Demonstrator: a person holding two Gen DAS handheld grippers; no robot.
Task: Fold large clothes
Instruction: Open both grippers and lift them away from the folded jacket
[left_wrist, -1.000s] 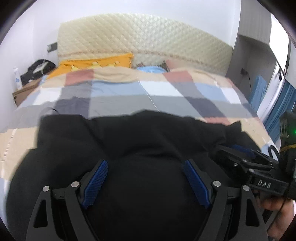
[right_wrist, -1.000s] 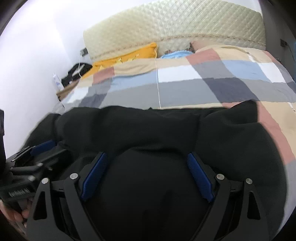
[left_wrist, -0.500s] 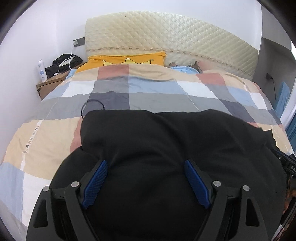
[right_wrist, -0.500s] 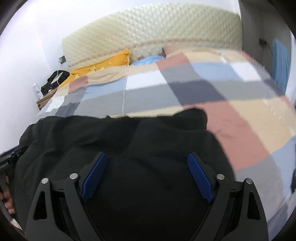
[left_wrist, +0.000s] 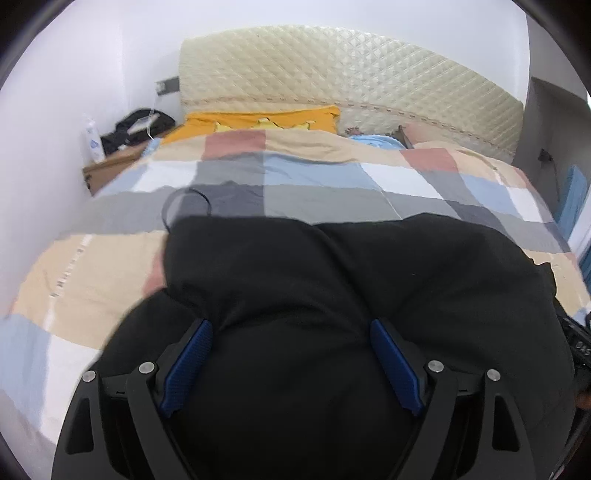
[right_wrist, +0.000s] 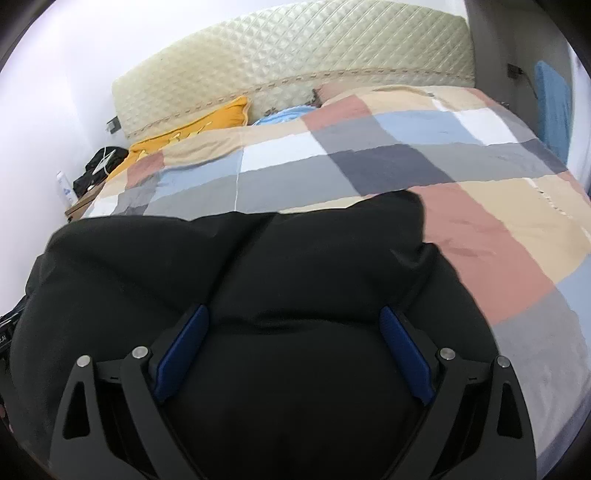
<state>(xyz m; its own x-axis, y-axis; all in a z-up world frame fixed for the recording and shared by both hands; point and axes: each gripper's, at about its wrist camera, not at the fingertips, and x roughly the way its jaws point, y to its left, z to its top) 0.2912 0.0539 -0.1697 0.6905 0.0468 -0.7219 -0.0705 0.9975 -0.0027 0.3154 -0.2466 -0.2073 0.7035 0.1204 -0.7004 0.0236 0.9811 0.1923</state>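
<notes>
**Black garment bunched on the checked quilt, both tongs spread wide over it**

While the black garment (left_wrist: 332, 295) lies heaped across the near part of the patchwork quilt (left_wrist: 314, 184), the left gripper (left_wrist: 291, 354) hovers low over it, its blue pads (left_wrist: 188, 365) standing far apart. Dark cloth fills the gap between them and swells up against their inner faces, yet neither pad visibly pinches a fold. Beyond the left tongs' tips the garment ends in a rounded, doubled edge; past that edge a thin black cable loop (left_wrist: 184, 206) lies on the quilt, ahead and to the left.

The right gripper (right_wrist: 295, 343) sits in the same posture over the same garment (right_wrist: 258, 266), and its jaws are opening, with cloth between the pads (right_wrist: 181, 350) but not clamped. Ahead and to the right of these tongs the garment's corner rises to a soft peak, with bare pink and beige quilt (right_wrist: 480, 229) just beside it.

Far ahead of both tools stand a quilted cream headboard (left_wrist: 332, 74), an orange pillow (left_wrist: 258, 118) and a light blue cloth (left_wrist: 373, 140). Well to the left, a wooden nightstand (left_wrist: 107, 170) carries a black bag (left_wrist: 136, 125) and a white bottle (left_wrist: 92, 140).

At the right rim of the left view, part of the other tool shows.
</notes>
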